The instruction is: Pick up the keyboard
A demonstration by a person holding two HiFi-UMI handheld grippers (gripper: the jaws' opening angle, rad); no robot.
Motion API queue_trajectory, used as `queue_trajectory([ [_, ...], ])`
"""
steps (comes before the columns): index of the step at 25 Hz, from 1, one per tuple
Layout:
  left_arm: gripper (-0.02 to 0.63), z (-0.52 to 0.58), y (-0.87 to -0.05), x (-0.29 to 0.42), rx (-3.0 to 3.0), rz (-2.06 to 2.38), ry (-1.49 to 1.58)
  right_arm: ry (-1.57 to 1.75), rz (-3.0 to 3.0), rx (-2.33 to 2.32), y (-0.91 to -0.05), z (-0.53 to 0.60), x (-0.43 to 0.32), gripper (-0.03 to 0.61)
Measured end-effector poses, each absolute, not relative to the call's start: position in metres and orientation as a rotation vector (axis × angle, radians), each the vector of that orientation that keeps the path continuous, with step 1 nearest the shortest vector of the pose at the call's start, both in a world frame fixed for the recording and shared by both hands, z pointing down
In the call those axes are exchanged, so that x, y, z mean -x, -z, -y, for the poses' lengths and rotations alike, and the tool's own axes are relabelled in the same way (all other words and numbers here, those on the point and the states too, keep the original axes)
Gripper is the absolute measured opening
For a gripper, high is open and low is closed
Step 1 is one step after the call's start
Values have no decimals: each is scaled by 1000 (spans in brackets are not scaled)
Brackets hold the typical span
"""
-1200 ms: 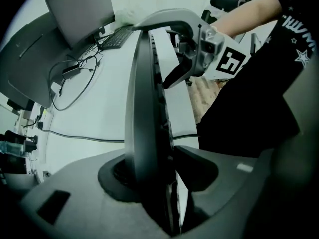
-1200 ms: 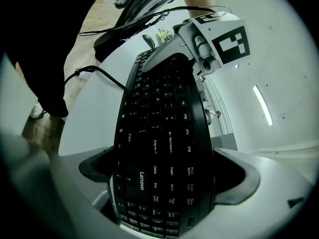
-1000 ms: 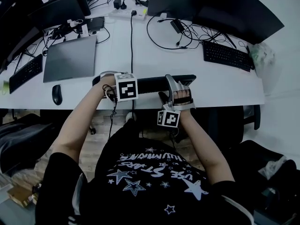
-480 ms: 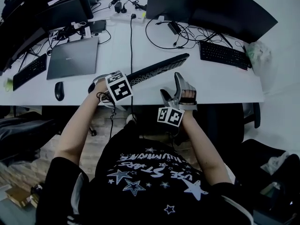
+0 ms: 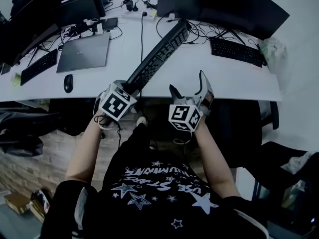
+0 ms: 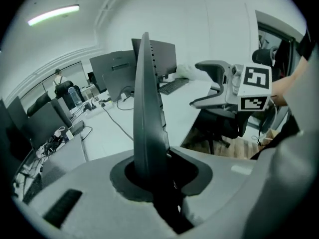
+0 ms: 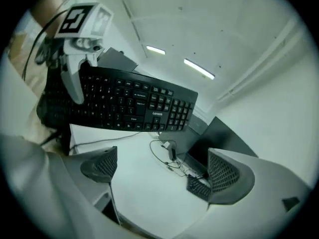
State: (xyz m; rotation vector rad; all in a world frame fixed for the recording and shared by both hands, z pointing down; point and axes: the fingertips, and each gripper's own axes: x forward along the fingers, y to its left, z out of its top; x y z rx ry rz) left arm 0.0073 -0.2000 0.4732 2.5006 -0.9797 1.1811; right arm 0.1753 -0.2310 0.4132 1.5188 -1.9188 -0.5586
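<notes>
The keyboard (image 5: pixel 157 54) is off the desk (image 5: pixel 219 81), held in the air by one short end. From the head view it slants from over the desk's near edge towards the monitors (image 5: pixel 224 9) along the far edge. Its free end hangs above the tangle of cables there. The left hand-held gripper (image 5: pixel 127 89) grips it: in the left gripper view the jaws are closed narrowly on the keyboard's end (image 6: pixel 147 113), which shows edge-on and stands up between them. In the right gripper view the key face (image 7: pixel 129 103) shows clear of the white desk top below it, with one left jaw lying across the keys.

The right hand-held gripper (image 5: pixel 188 89) is just beside the near edge, apart from the keyboard. Its jaws stand wide with nothing between them (image 7: pixel 162 171).

On the desk lie a closed laptop (image 5: pixel 84 51) and a mouse (image 5: pixel 68 83) towards the left end. A second keyboard (image 5: pixel 234 51) lies towards the right end, in front of the monitors.
</notes>
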Motion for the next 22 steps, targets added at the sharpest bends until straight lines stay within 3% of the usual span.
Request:
queue_trajectory([
  [2,92,179,-465,-8,-2499,1014,-1079,402,2029,-1572,-413,213,-172,545],
  [6,92,140,-456,-7,-2485,1033,-847,300,2100,-1600,-416,181,-166,325],
  [14,93,88,-460,16,-2392,1031,-586,205,2031,-1628,-435,150,-168,8],
  [22,93,40,-468,59,-2347,1022,-537,65,2045,-1735,-426,114,-151,6],
])
